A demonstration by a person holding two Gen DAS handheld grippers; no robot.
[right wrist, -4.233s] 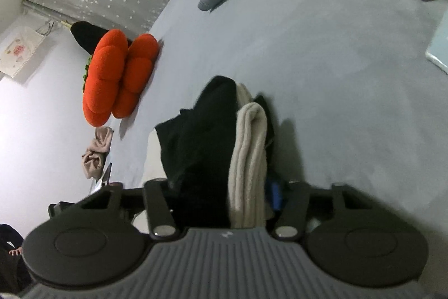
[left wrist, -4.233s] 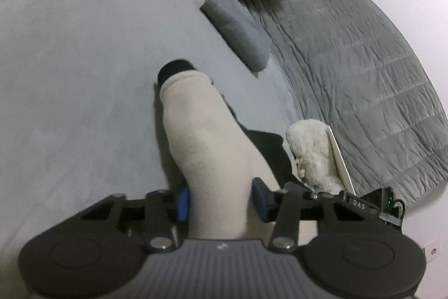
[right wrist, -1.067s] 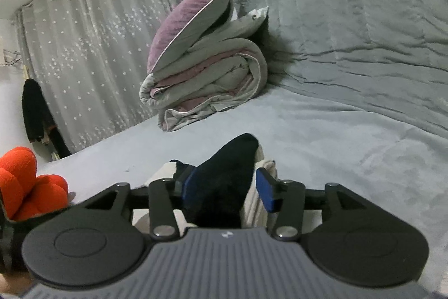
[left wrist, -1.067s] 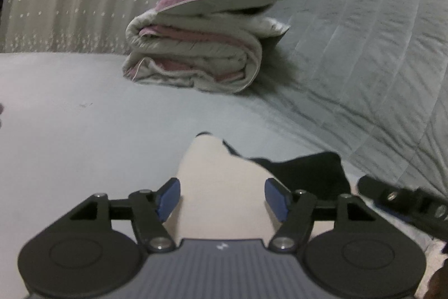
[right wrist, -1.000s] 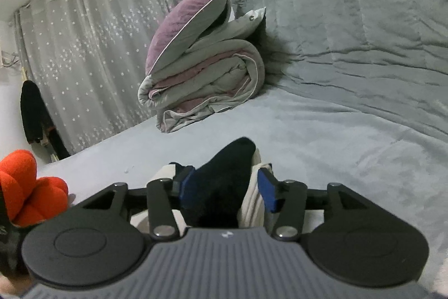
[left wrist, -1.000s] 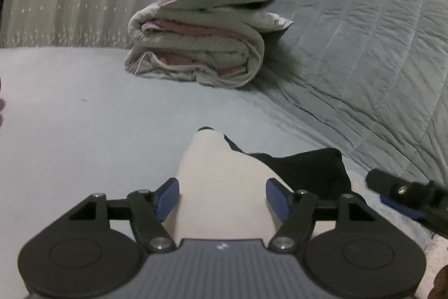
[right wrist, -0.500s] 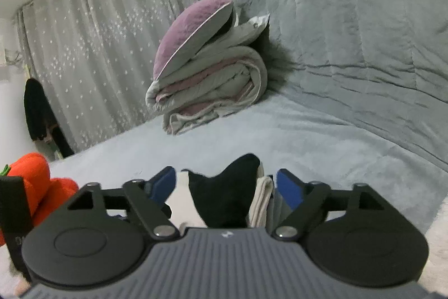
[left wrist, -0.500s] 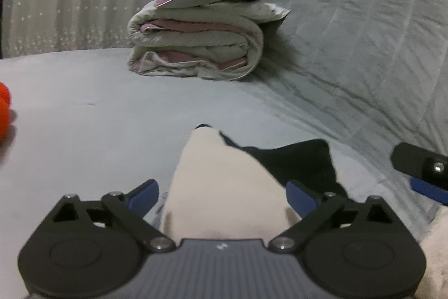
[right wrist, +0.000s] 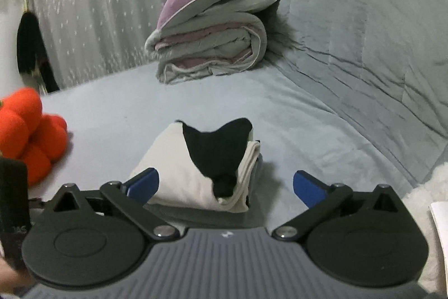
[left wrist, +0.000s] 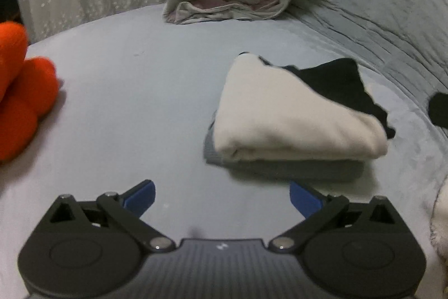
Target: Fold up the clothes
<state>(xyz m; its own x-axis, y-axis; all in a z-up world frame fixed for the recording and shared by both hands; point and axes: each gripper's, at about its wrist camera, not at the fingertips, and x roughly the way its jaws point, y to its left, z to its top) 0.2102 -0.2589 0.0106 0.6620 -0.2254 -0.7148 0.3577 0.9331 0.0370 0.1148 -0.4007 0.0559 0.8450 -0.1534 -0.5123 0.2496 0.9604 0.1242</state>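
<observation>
So both claws just let go. A second ago each one was pinched on the cream-and-black garment, and half a second ago the jaws were already spreading with the cloth between them. Now the left claw is spread wide and pulled back, with bare bed between its blue tips and the bundle. The right claw is wide open too, holding nothing, though it sits closer, with the near end of the bundle showing between its tips.

The folded garment now lies on its own on the bed, on top of a flat grey folded piece that peeks out underneath. It's a compact cream wedge with a black part showing along the top. It's out in front of the rolled-up duvet with the purple pillow, and well off to the side of the orange plush from there.

My read: this piece is done and stacked. The black bit sticks out kind of ragged, so it could use a tuck, but the stack looks stable. Next would be another garment, though I can't see one from here.
</observation>
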